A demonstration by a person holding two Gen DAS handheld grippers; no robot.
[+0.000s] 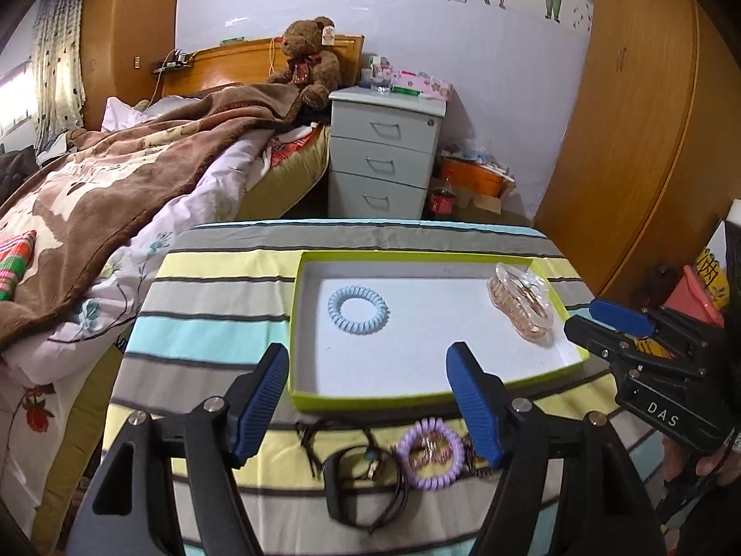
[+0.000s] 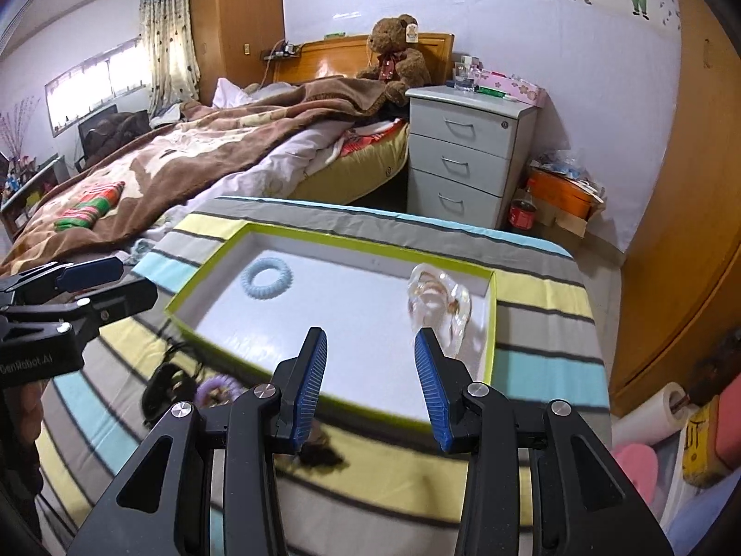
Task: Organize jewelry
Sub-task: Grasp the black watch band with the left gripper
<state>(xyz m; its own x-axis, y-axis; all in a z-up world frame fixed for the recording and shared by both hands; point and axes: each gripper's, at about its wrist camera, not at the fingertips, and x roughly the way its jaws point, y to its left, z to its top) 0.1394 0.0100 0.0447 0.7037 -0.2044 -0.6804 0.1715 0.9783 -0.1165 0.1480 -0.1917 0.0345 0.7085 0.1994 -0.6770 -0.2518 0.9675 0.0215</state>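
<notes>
Both grippers hang empty, jaws apart, over a striped tablecloth (image 1: pixel 208 315): left gripper (image 1: pixel 368 401), right gripper (image 2: pixel 370 387). Ahead of both lies a green-rimmed tray (image 1: pixel 417 399) holding a blue coil hair tie (image 1: pixel 358 309) and a clear pouch (image 1: pixel 522 308); under the left's tips, a purple coil tie (image 1: pixel 430 454). Beyond: a bed (image 1: pixel 116 176), grey drawers (image 1: pixel 384 153).

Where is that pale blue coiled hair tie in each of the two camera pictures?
Left wrist view: the blue hair tie lies in the left part of the green-rimmed tray, just above centre.
Right wrist view: hair tie in the tray's far left corner, upper middle.
Shared landmark: the teddy bear on the bed.
</notes>
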